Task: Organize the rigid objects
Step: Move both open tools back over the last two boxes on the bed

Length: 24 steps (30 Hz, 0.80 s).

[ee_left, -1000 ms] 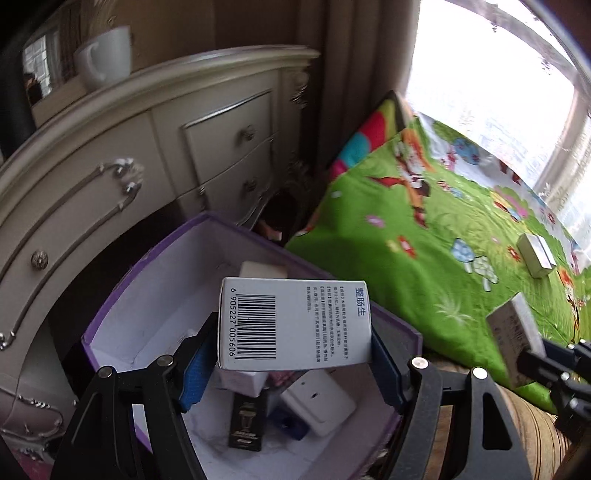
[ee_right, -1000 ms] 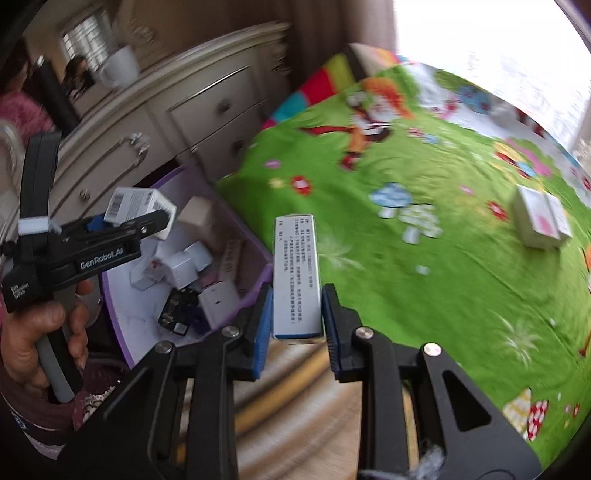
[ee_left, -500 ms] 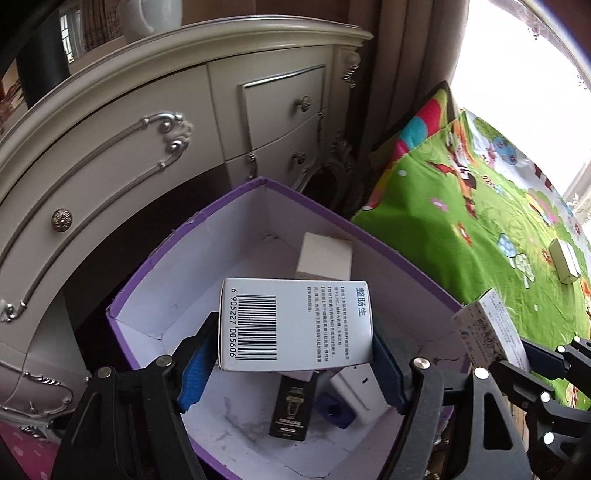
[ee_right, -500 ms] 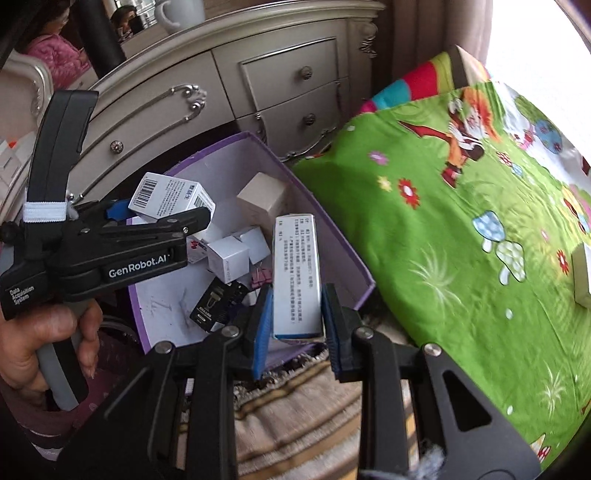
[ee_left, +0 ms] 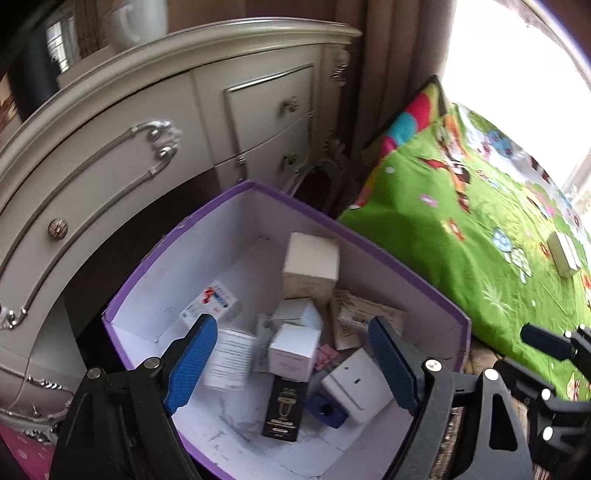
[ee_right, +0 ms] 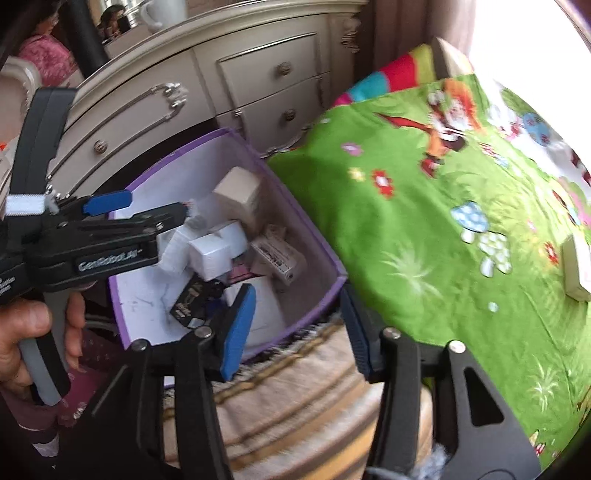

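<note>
A purple box with a white inside (ee_left: 406, 269) (ee_right: 166, 166) stands by the bed and holds several small cartons. The barcode carton (ee_left: 229, 358) lies inside it, below my left gripper (ee_left: 291, 365), which is open and empty above the box. A white printed carton (ee_right: 277, 258) lies in the box near its right wall. My right gripper (ee_right: 299, 328) is open and empty over the box's near right corner. One white carton (ee_left: 563, 253) (ee_right: 576, 269) lies on the green bedspread.
A cream dresser (ee_left: 147, 147) with drawers stands just behind the box, a white mug (ee_right: 162, 13) on top. The green cartoon bedspread (ee_right: 443, 221) fills the right. A striped beige cushion (ee_right: 295, 387) lies below my right gripper.
Both grippers opened and let go of their cartons, which dropped into the purple box. Both views shifted slightly over the box.
</note>
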Available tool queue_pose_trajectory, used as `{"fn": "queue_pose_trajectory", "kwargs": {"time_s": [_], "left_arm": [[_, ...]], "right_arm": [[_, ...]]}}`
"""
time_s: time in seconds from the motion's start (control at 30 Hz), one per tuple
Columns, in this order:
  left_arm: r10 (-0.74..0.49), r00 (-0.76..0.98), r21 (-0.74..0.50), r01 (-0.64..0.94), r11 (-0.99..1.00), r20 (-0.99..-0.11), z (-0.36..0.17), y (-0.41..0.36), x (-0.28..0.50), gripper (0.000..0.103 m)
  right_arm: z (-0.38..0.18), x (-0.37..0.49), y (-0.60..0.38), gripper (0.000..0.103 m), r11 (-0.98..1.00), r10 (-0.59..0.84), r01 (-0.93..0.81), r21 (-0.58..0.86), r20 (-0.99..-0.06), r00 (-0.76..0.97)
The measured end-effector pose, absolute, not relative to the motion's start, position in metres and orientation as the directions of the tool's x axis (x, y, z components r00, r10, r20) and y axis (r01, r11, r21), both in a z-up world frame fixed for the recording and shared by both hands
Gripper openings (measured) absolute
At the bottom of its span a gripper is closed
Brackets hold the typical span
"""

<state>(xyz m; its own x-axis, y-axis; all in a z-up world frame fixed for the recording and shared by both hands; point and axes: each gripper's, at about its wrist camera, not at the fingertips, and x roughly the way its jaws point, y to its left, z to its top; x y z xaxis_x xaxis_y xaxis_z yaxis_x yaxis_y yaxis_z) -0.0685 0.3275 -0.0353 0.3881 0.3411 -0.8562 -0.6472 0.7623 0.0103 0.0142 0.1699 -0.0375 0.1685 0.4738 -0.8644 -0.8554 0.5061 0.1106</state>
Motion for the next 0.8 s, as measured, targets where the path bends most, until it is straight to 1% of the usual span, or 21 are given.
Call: {"fn": "queue_pose_trajectory", "kwargs": {"time_s": [0.2,0.27,0.37,0.47,0.7,0.8], "left_arm": [[0.322,0.412,0.019,-0.590,0.807,-0.852,-0.032,0.299,-0.045,0.085],[0.310,0.423,0.018,-0.567,0.824,-0.852,-0.030,0.289,-0.037,0.085],[0.274,0.451,-0.002,-0.522,0.853,-0.849,-0.027,0.272,-0.021,0.085],[0.234,0.487,-0.031,-0.475,0.879,-0.841,-0.023,0.254,-0.004,0.085],[0.156,0.527,-0.069,-0.383,0.921,-0.835,-0.015,0.210,0.044,0.085],[0.097,0.540,-0.108,-0.336,0.936,-0.836,-0.015,0.190,0.066,0.085]], "right_arm": [[-0.037,0.039,0.138,0.057,0.577,0.450,-0.812,0.087,-0.864,0.227],[-0.036,0.046,0.127,0.059,0.596,0.446,-0.799,0.080,-0.861,0.246],[-0.034,0.058,0.108,0.063,0.619,0.446,-0.781,0.079,-0.854,0.267],[-0.030,0.074,0.087,0.064,0.646,0.449,-0.758,0.086,-0.846,0.287],[-0.027,0.112,0.037,0.065,0.719,0.416,-0.691,0.074,-0.843,0.342],[-0.027,0.131,0.012,0.065,0.751,0.395,-0.657,0.068,-0.843,0.364]]}}
